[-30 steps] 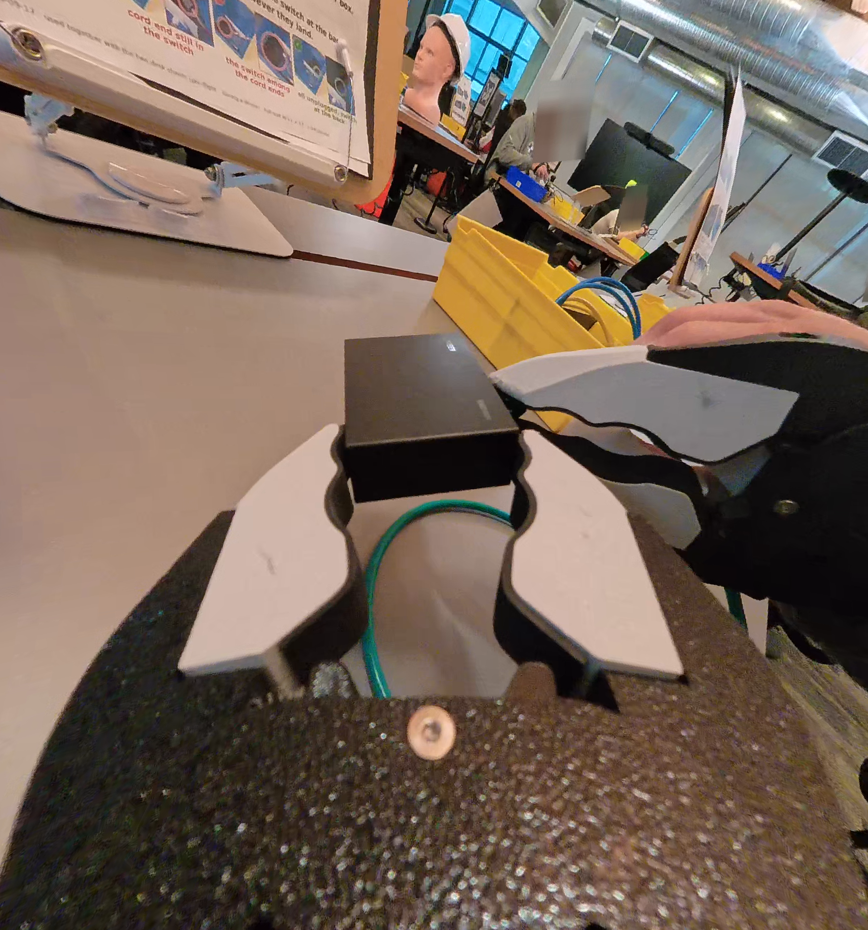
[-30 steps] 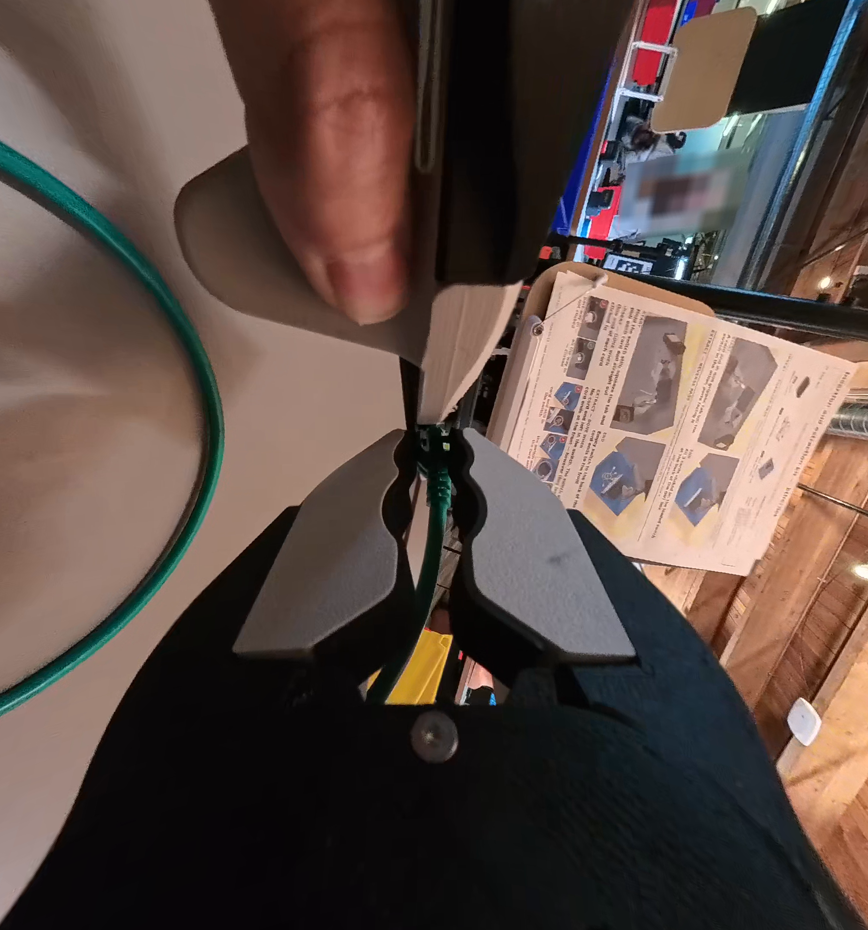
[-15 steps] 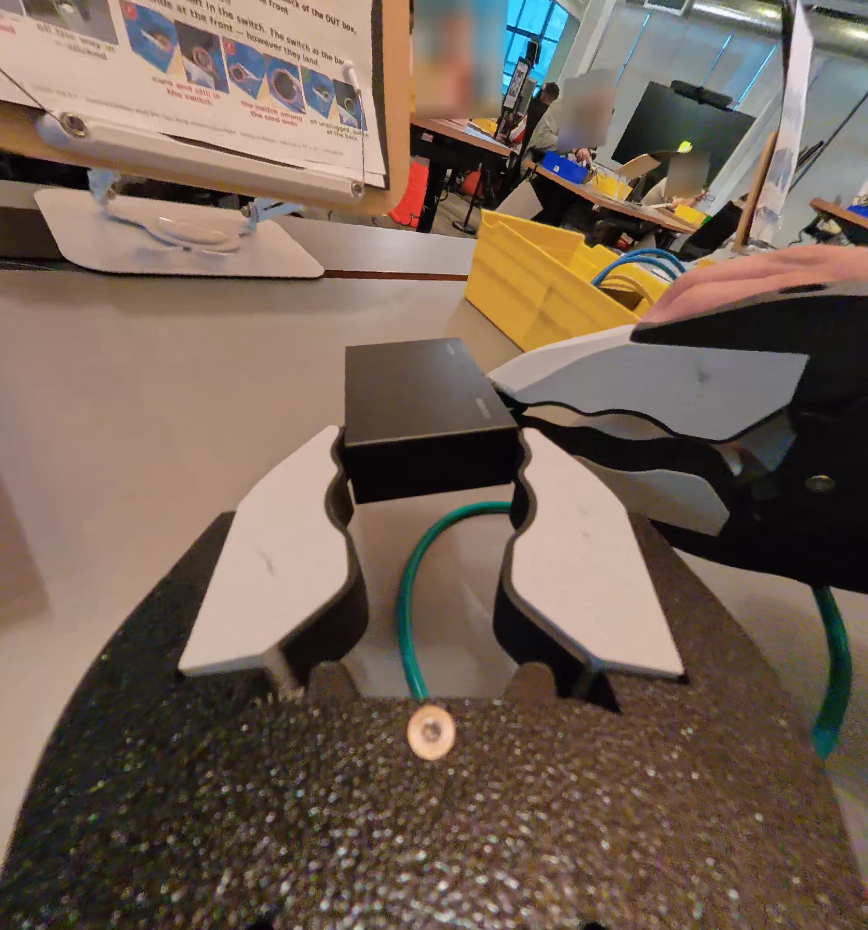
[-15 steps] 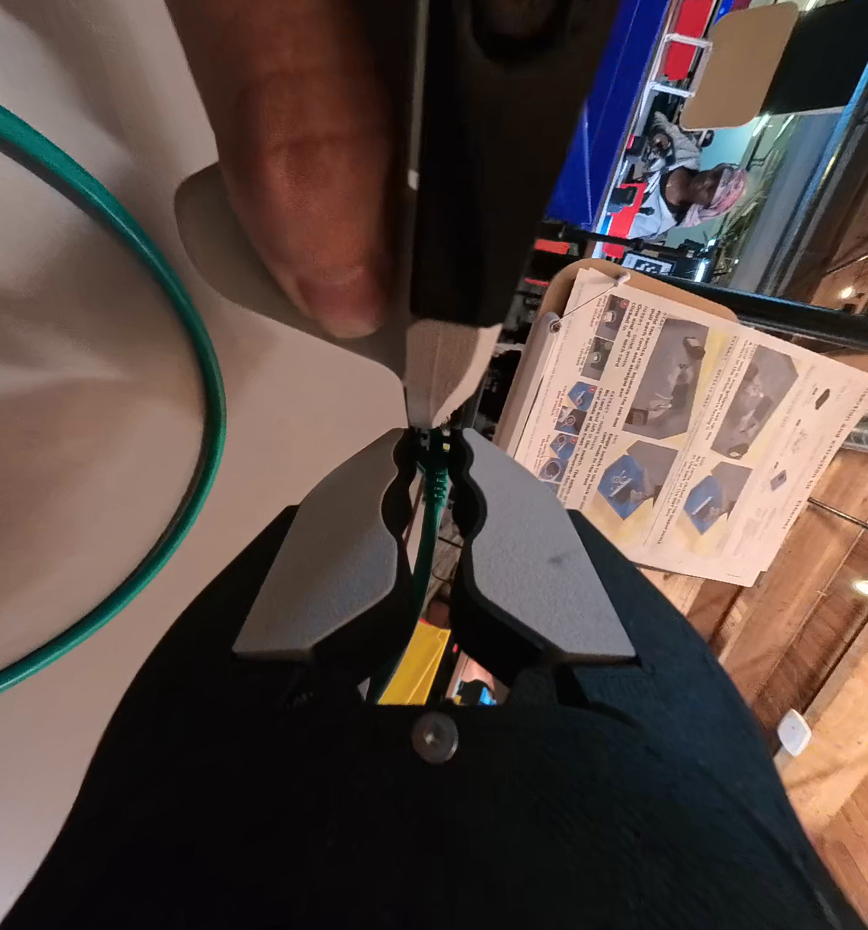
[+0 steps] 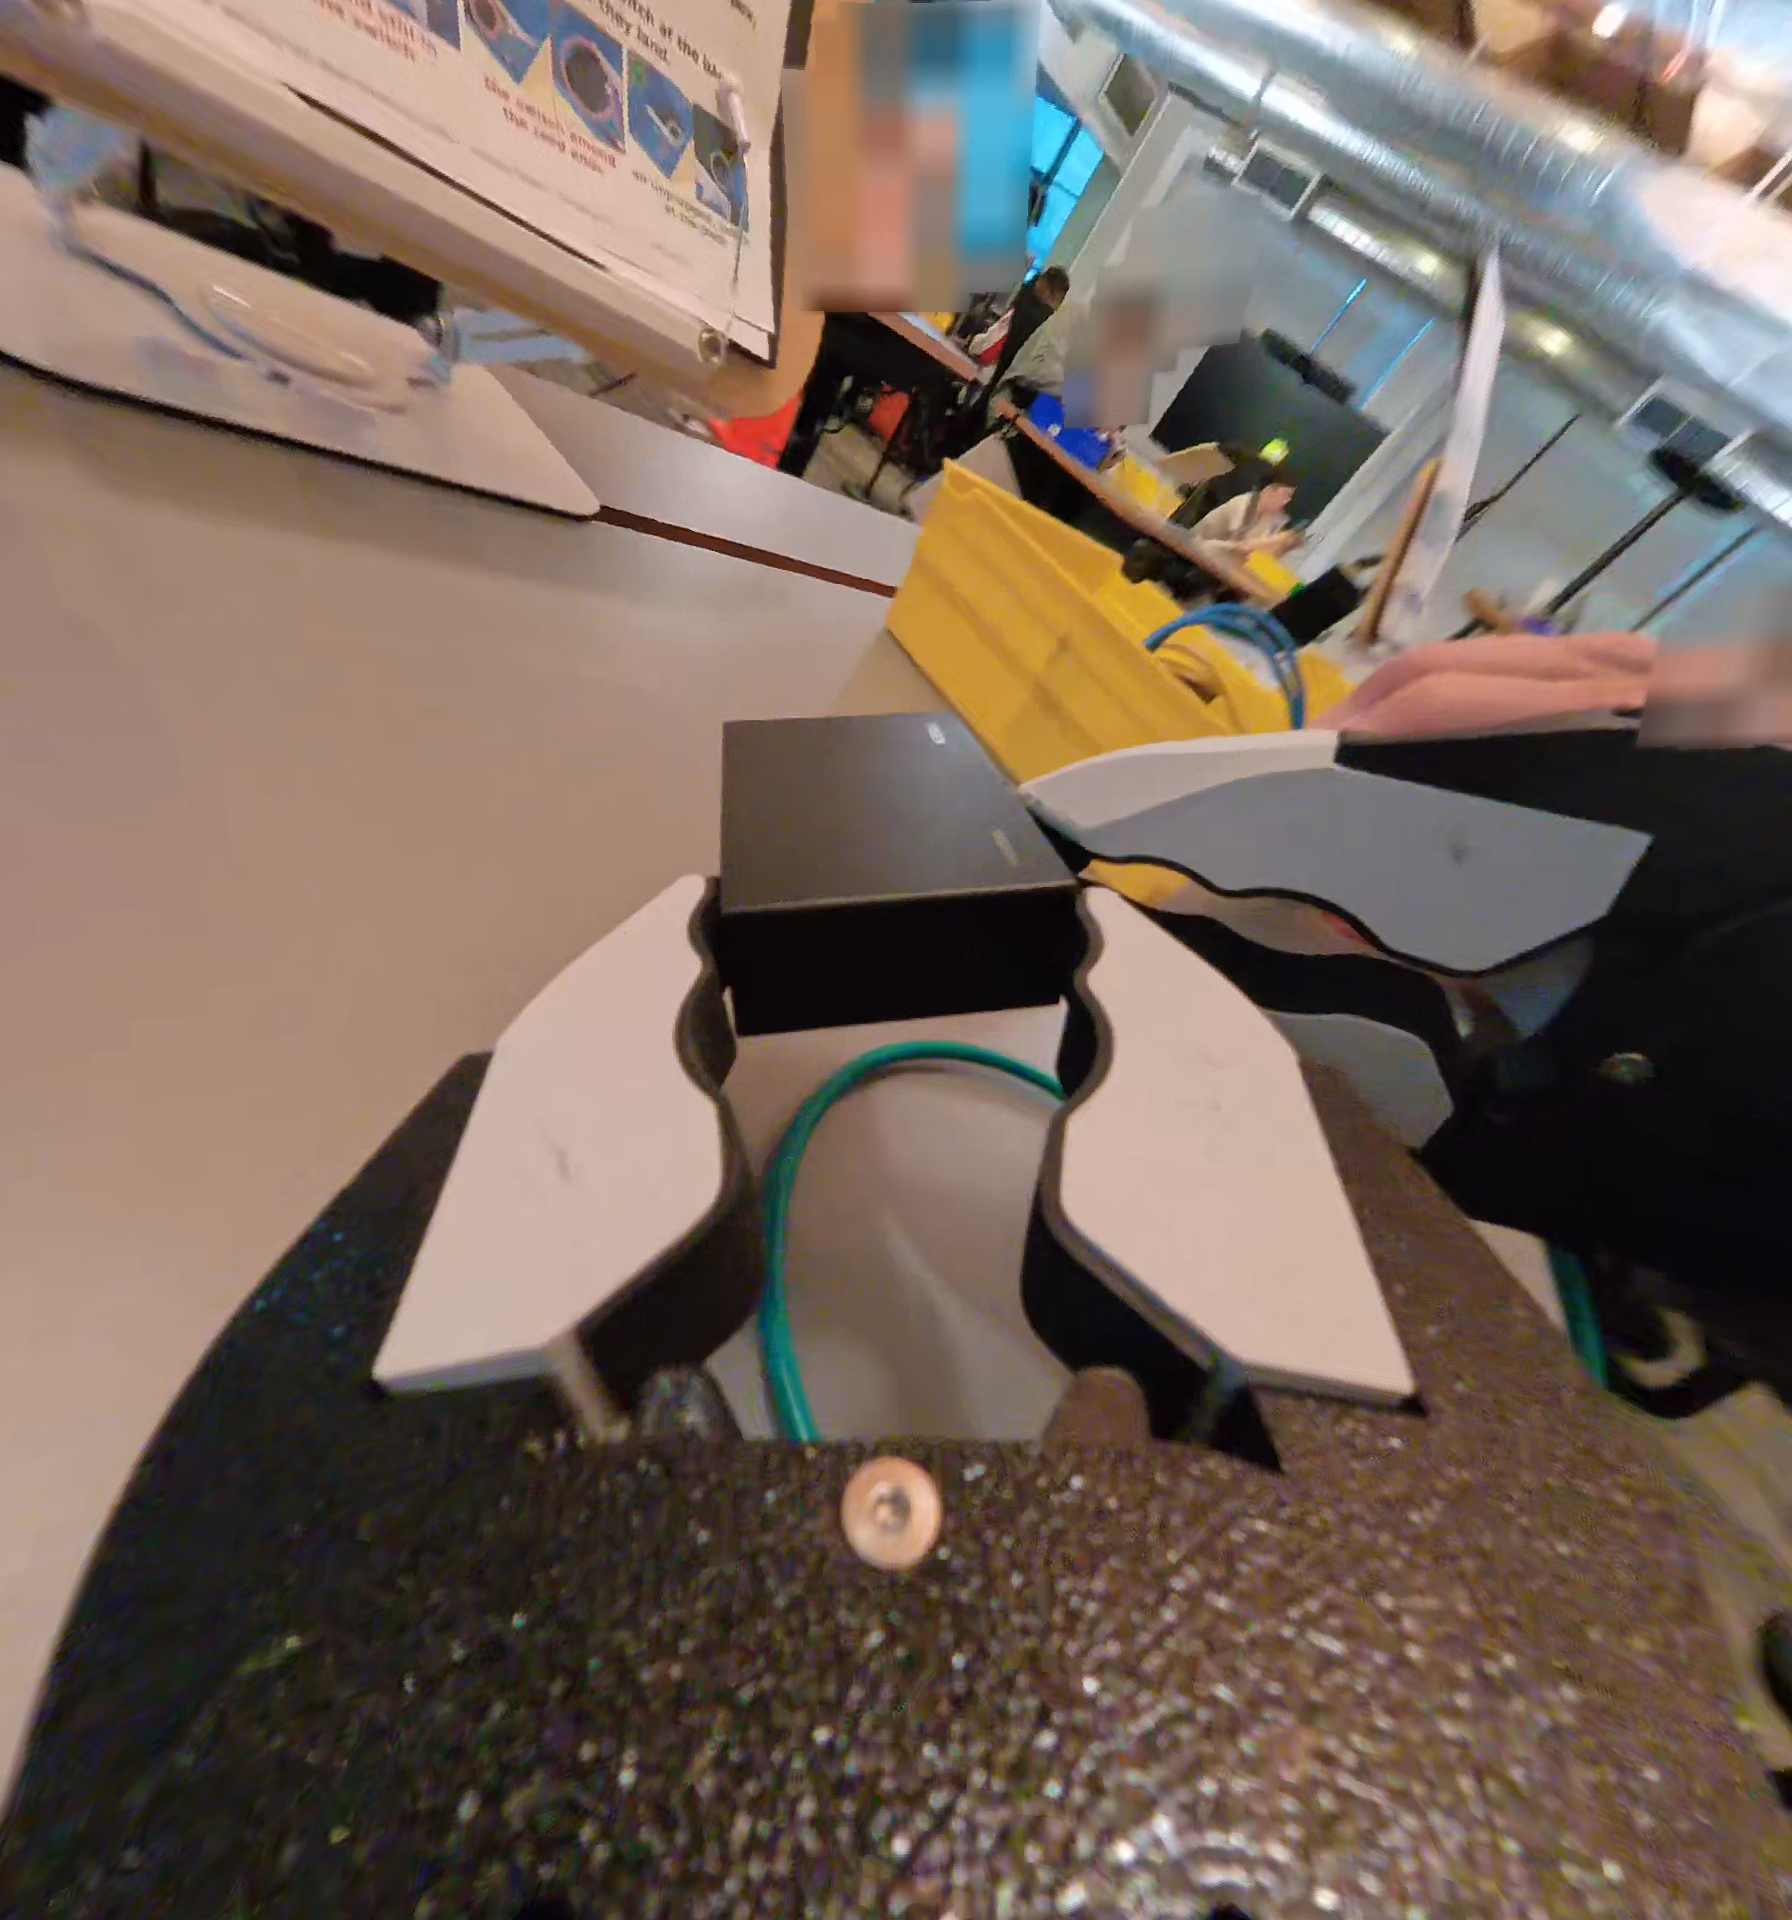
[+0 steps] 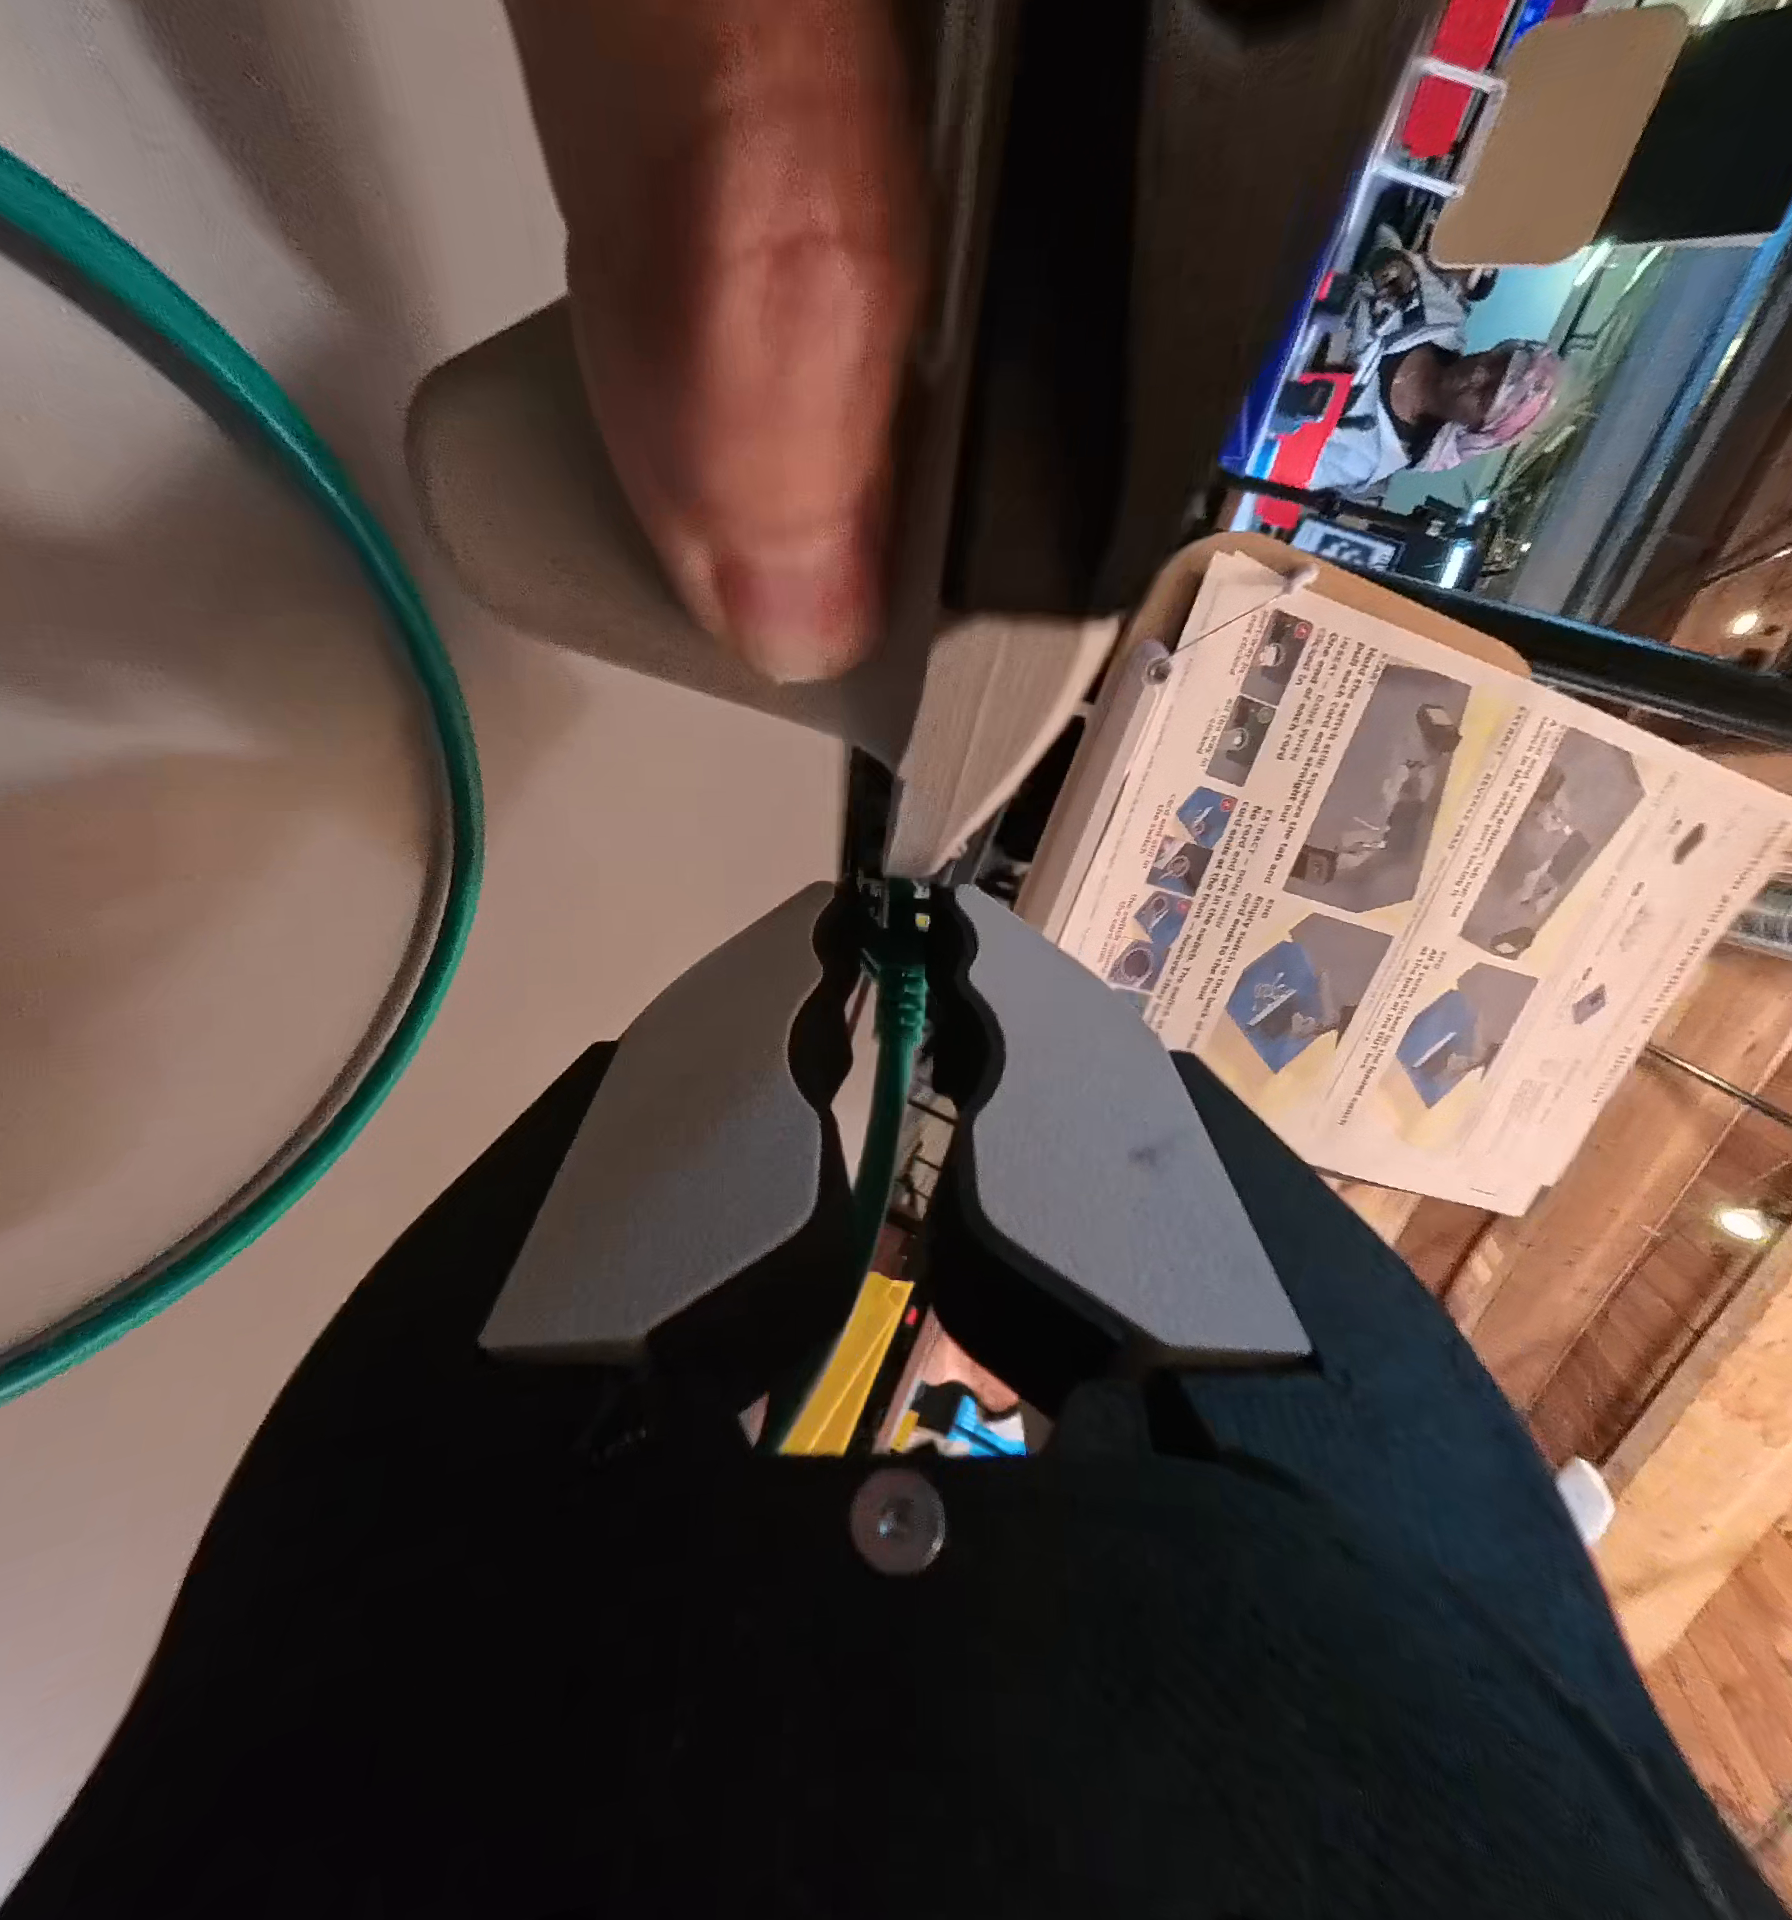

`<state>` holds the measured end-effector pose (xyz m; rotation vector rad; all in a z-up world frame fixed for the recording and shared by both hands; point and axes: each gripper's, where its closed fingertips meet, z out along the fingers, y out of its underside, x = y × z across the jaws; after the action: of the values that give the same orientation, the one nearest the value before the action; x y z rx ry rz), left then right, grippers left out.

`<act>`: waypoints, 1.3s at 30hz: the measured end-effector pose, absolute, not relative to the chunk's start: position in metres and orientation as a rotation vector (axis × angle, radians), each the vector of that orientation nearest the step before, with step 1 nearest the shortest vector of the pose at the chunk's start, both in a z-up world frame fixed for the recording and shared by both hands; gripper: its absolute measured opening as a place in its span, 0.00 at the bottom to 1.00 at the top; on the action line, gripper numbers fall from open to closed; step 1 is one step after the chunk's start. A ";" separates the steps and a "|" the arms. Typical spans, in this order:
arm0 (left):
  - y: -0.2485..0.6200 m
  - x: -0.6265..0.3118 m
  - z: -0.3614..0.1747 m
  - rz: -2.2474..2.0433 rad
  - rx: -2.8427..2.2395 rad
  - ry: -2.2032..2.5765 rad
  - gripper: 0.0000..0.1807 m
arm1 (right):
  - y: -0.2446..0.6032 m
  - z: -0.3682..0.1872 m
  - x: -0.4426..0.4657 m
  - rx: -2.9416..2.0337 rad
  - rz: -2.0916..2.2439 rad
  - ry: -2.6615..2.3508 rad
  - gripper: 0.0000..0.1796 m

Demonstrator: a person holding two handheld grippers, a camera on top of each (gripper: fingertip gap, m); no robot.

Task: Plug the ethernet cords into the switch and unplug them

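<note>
Between left jaws: switch (image 5: 892, 873), clamped | right jaws: pinching green cord (image 6: 897, 997) plug

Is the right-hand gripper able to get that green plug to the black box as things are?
Probably yes. The right gripper is shut on the green plug with its tip at the black switch, which the left gripper clamps. Whether it is seated is hidden.

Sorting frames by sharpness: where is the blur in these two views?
Left wrist view: background and poster smeared, matte black box switch between the left claw fairly crisp. Right wrist view: thin green ethernet cord in the right claw sharp, its loop blurred.
</note>
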<state>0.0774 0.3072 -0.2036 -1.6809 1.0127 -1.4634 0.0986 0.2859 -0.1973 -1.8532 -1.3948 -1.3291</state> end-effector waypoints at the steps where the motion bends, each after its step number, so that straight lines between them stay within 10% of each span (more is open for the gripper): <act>1: 0.308 0.077 -0.202 -1.363 -1.640 1.058 0.34 | 0.287 -0.197 0.098 -1.832 -1.339 -1.391 0.08; 23: 0.267 0.052 -0.130 -1.487 -0.994 1.253 0.34 | 0.243 -0.145 0.077 -1.719 -0.369 -0.582 0.06; 39: 0.189 0.043 -0.170 -1.539 -0.834 2.105 0.72 | 0.174 -0.150 0.054 -1.653 -0.382 -1.179 0.06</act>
<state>0.0428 0.1894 -0.1701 -0.8342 2.1050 -1.5392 0.0537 0.1740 -0.1503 -1.6528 -1.1789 -0.3824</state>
